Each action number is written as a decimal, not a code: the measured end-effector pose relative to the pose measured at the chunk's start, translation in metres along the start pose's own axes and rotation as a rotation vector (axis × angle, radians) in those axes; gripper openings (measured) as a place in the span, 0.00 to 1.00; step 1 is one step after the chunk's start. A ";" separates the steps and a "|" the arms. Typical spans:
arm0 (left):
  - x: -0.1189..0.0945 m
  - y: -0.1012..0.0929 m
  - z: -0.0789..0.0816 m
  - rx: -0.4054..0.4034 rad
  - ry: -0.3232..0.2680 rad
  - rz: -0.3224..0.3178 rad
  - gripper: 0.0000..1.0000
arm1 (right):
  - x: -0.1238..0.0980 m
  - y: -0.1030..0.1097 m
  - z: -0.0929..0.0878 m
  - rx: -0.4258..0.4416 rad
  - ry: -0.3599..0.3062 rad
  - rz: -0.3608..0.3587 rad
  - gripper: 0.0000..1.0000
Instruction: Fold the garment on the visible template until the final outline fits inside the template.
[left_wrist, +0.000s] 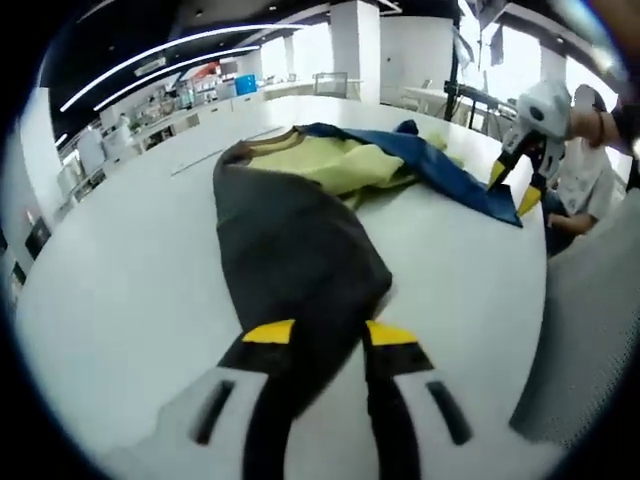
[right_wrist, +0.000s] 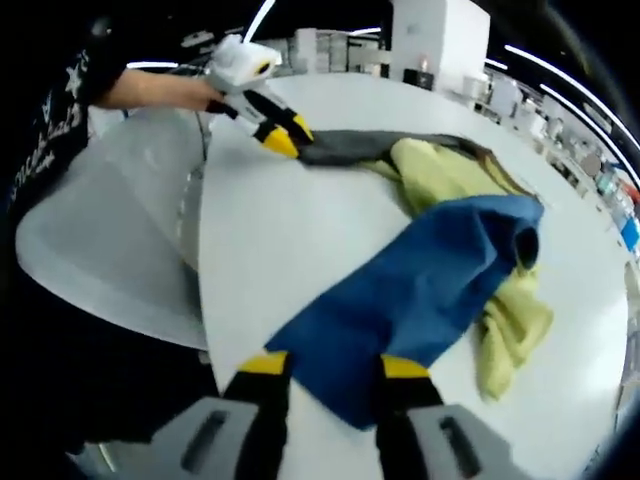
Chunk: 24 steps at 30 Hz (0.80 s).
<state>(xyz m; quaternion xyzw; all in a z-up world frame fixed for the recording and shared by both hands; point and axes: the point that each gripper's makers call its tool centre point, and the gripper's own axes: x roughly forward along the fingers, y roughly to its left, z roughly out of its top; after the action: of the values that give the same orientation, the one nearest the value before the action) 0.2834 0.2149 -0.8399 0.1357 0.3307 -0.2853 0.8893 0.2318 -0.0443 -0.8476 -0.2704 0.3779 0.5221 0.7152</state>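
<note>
On the white surface (left_wrist: 120, 300), we pinch the garment (left_wrist: 300, 250) in both grippers: left gripper (left_wrist: 318, 335) on its dark end, right gripper (right_wrist: 325, 368) on its blue end. Jaws closed on cloth, we judge, to spread it flat.

One garment (left_wrist: 300, 240) on one white table (left_wrist: 120, 300); its three visible colour areas are dark grey, yellow-green and blue. Two grippers counted: left gripper (left_wrist: 330, 335) and right gripper (right_wrist: 325, 368), each with two yellow-tipped jaws. One grey panel (right_wrist: 100, 240) lies beside the table
</note>
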 end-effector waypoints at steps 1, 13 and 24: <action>0.000 0.002 -0.001 -0.003 0.000 0.004 0.22 | 0.000 0.000 0.000 0.001 -0.001 0.000 0.25; 0.001 0.020 0.001 -0.279 -0.037 0.039 0.04 | 0.005 -0.001 0.008 0.021 -0.024 0.000 0.00; -0.009 0.033 0.019 -0.294 -0.075 0.091 0.00 | -0.015 -0.020 0.032 0.010 -0.086 -0.041 0.00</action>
<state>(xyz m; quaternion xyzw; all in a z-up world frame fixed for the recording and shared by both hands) 0.3070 0.2368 -0.8184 0.0082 0.3291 -0.1982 0.9232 0.2570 -0.0333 -0.8175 -0.2518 0.3436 0.5167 0.7427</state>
